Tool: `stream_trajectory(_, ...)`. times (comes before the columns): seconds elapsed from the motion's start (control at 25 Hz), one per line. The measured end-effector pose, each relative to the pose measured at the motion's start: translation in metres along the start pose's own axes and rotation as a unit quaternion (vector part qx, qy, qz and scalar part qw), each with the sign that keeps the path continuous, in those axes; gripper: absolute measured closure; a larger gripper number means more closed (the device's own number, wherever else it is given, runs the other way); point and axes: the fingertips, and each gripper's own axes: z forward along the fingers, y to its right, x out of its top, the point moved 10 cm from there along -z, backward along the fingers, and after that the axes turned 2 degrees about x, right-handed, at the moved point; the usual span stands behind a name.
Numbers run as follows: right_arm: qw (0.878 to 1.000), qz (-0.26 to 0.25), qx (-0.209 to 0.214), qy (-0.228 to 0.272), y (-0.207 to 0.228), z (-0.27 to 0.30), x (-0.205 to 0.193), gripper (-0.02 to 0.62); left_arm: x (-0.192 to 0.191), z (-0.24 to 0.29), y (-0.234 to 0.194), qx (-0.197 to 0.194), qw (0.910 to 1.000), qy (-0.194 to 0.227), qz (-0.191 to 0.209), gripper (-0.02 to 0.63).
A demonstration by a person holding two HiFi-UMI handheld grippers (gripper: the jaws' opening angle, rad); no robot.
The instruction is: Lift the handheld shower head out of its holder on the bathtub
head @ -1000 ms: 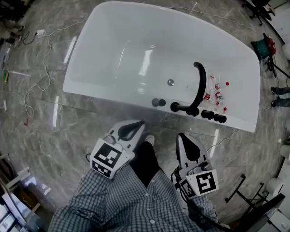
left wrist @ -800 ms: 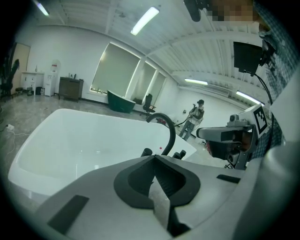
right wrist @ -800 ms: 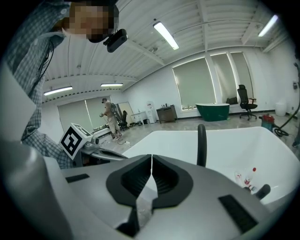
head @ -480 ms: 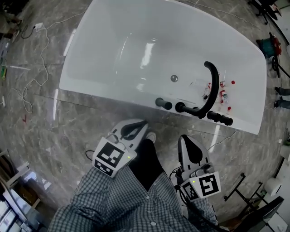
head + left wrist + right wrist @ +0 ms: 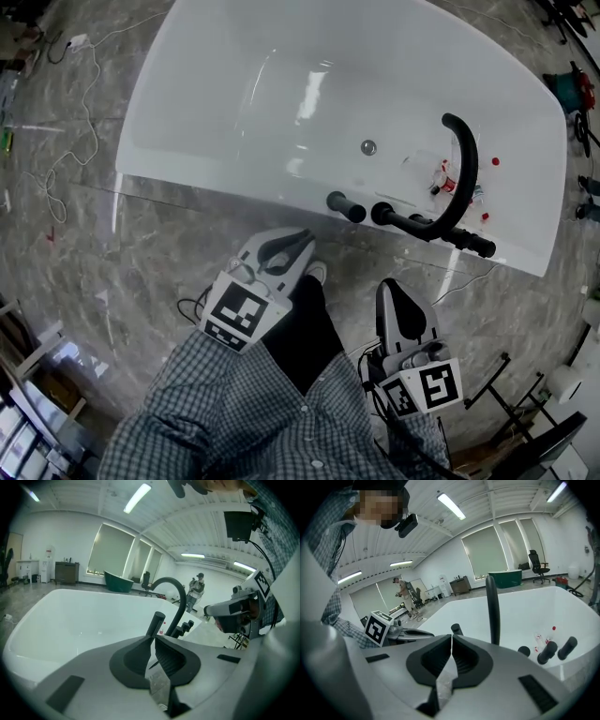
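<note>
Black spout [image 5: 468, 164] overhangs bathtub [image 5: 234, 112]; inside — small bottles [image 5: 442, 172].

Checked shirt [image 5: 234, 422], dark trousers [image 5: 302, 333] — grey left claw [image 5: 302, 238] and right claw [image 5: 393, 286], black-padded, with black-and-white marker cubes [image 5: 239, 309].

Bathtub [image 5: 169, 122] far rim cut off at top, small red-capped items [image 5: 442, 172] inside too small to identify

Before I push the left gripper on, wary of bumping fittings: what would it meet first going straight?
Likely the black post on the bathtub rim, straight beyond the left gripper's shut fingers; depth is unclear.
</note>
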Motion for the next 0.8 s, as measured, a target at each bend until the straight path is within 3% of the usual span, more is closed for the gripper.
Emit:
stream_trajectory(0.2,1.000,0.014,-0.007,0.001,0.010,0.003,-0.007,0.577,-0.013,0.021,-0.008,-0.001,0.9999,-0.016,0.002,0.595)
stream_trajectory(0.4,1.000,0.013,-0.009,-0.010,0.019,0.010,-0.014,0.577,-0.026,0.041,-0.014,-0.002,0.9982,-0.030,0.052,0.591)
stream_trajectory(0.56,1.000,0.019,-0.013,-0.013,0.026,0.013,-0.021,0.577,-0.038,0.058,-0.016,-0.018,0.9969,-0.046,0.062,0.509)
stream_trajectory(0.8,0.999,0.026,-0.023,-0.018,0.037,0.016,-0.029,0.577,-0.053,0.084,-0.023,-0.023,0.9961,-0.061,0.059,0.491)
